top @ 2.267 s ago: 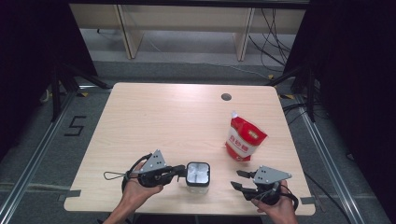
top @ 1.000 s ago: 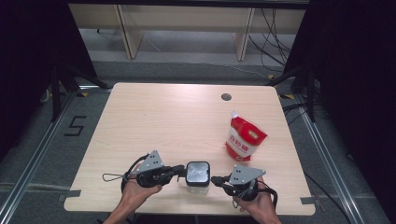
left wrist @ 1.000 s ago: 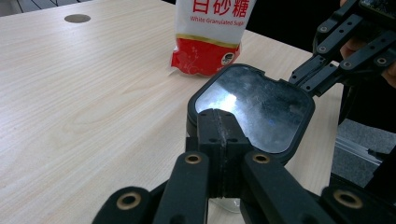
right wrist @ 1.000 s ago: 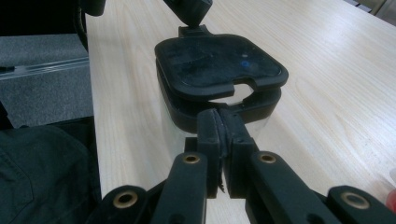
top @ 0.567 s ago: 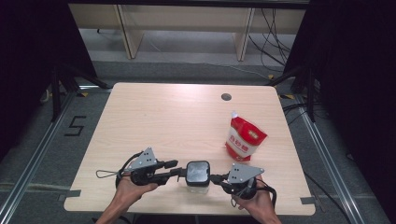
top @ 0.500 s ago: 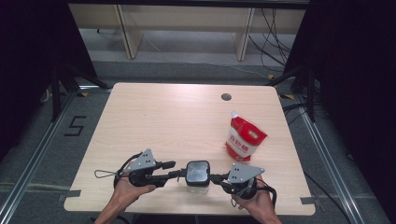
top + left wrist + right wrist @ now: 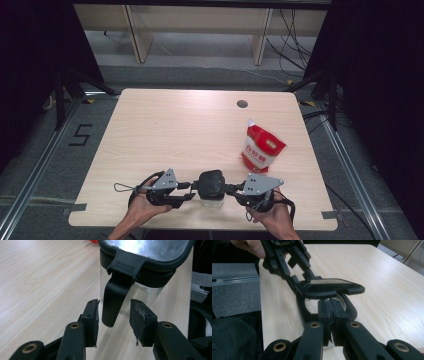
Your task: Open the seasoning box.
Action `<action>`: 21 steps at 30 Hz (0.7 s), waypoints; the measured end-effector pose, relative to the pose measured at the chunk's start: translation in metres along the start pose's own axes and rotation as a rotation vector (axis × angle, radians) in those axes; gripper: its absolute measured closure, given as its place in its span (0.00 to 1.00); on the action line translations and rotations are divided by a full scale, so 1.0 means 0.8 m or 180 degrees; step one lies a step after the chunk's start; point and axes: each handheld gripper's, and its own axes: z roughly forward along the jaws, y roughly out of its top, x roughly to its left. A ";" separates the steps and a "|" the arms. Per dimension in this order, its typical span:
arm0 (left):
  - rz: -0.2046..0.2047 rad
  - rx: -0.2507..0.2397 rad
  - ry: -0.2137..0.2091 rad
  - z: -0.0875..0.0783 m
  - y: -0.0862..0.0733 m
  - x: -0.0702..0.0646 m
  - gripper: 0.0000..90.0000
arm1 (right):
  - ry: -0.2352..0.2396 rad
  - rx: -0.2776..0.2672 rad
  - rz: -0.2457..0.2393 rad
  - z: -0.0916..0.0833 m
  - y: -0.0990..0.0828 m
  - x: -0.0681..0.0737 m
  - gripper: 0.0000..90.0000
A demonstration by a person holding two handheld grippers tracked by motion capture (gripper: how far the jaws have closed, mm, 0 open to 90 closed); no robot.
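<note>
Container (image 7: 212, 186), clear-walled with a black lid, stands at the near edge of the table (image 7: 175, 130), between both grippers. Left gripper (image 7: 113, 315) has just been opening; its jaws stand apart around the hanging lid latch (image 7: 113, 303) without pressing it. Right gripper (image 7: 330, 315) is clamped tight, jaws together on the opposite latch. Red pouch (image 7: 262, 148) stands far right of the container, well apart.

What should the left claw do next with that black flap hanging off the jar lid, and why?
Probably close the left claw on the black latch flap. The flap hangs down between its open pads, apart from both. The right claw is shut on the flap at the jar's other side, steadying the jar, so a pinch here could likely work the lid.
</note>
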 end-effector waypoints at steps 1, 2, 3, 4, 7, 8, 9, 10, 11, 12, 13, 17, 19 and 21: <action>-0.0013 -0.0042 0.0006 0.002 -0.001 0.000 0.67 | 0.0006 0.0010 0.0001 0.000 0.002 0.000 0.98; -0.0009 -0.0018 0.0002 0.003 0.000 0.001 0.68 | 0.0015 -0.0011 -0.0024 0.000 0.003 -0.001 0.98; -0.0009 -0.0047 0.0004 0.006 0.000 0.001 0.70 | 0.0024 -0.0017 -0.0013 0.001 0.007 0.000 0.98; -0.0009 -0.0047 0.0004 0.006 0.000 0.001 0.72 | 0.0024 -0.0017 -0.0013 0.001 0.007 0.000 0.98; 0.0038 -0.0039 -0.0006 0.004 0.001 0.001 0.77 | 0.0030 -0.0018 -0.0037 0.004 0.012 0.001 0.98; 0.0045 -0.0042 -0.0007 0.004 0.001 0.000 0.80 | 0.0042 -0.0037 -0.0063 0.007 0.016 0.001 0.98; 0.0057 -0.0052 -0.0013 0.005 0.001 0.000 0.80 | 0.0042 -0.0037 -0.0063 0.007 0.016 0.001 0.98; 0.0092 -0.0054 0.0026 0.005 0.001 0.000 0.80 | 0.0036 -0.0036 -0.0057 0.007 0.017 0.001 0.98; 0.0107 -0.0010 0.0026 0.004 0.001 0.000 0.81 | 0.0052 -0.0047 -0.0027 0.009 0.020 0.003 0.98; 0.0110 -0.0036 0.0011 0.005 0.001 -0.001 0.81 | 0.0033 -0.0068 -0.0057 0.010 0.021 0.003 0.98; 0.0126 -0.0011 0.0046 0.004 0.002 -0.002 0.81 | 0.0044 -0.0061 -0.0066 0.011 0.023 0.003 0.98; 0.0135 -0.0033 0.0060 0.005 0.001 -0.003 0.82 | 0.0060 -0.0073 -0.0070 0.013 0.031 0.004 0.98; 0.0172 0.0007 0.0067 0.004 0.002 -0.003 0.82 | 0.0056 -0.0115 -0.0075 0.015 0.035 0.005 0.98; 0.0191 0.0011 0.0071 0.004 0.003 -0.003 0.82 | 0.0072 -0.0128 -0.0082 0.018 0.040 0.006 0.98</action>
